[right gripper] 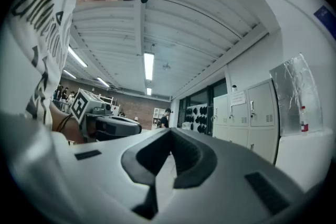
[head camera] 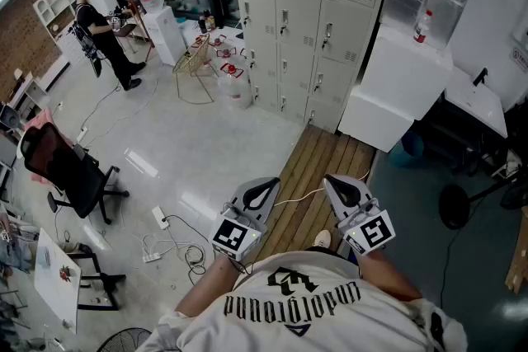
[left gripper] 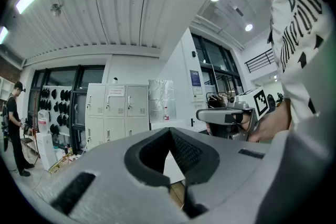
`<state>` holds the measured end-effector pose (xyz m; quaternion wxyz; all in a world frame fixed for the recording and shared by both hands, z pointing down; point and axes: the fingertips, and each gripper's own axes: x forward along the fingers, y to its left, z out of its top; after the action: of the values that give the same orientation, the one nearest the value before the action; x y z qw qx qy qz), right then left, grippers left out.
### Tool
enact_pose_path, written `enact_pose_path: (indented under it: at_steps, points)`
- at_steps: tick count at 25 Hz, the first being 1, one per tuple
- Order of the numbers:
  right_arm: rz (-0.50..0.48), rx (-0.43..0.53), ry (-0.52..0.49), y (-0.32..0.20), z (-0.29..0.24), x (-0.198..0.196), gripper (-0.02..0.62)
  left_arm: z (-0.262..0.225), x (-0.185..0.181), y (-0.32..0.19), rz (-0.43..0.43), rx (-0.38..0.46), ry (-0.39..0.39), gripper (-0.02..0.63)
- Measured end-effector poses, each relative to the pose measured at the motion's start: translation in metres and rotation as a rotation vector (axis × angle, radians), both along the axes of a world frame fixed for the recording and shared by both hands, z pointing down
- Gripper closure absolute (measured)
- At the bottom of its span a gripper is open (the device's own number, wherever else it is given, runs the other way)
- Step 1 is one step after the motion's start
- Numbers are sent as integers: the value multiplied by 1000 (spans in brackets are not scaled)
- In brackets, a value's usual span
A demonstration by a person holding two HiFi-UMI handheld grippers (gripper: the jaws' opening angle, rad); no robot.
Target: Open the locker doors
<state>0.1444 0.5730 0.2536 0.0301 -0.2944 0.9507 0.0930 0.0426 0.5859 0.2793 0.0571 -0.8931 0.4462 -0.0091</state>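
Observation:
A bank of beige lockers [head camera: 301, 21] stands at the far side of the room, all doors closed, each with a small latch handle. The lockers also show small and distant in the left gripper view [left gripper: 116, 113] and at the right of the right gripper view [right gripper: 247, 113]. My left gripper [head camera: 257, 195] and right gripper [head camera: 346, 192] are held side by side close to my body, well short of the lockers. Both point roughly level toward them. The left gripper's [left gripper: 169, 131] jaws meet at the tips with nothing between them, and so do the right gripper's [right gripper: 169, 132].
A wooden floor strip [head camera: 322, 177] runs from me to the lockers. A white cabinet [head camera: 396, 86] with a bottle [head camera: 422, 26] stands right of them. Water jugs [head camera: 235, 82] sit at their left foot. An office chair [head camera: 70, 169], floor cables [head camera: 173, 247] and a person [head camera: 103, 33] are at left.

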Motion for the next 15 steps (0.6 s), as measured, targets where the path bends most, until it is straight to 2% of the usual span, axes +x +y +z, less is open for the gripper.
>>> enact_pose_path:
  at_steps: [15]
  points:
    - [-8,22,29,5,-1,-12,591,-8,-11,1,-4,34,-6,600]
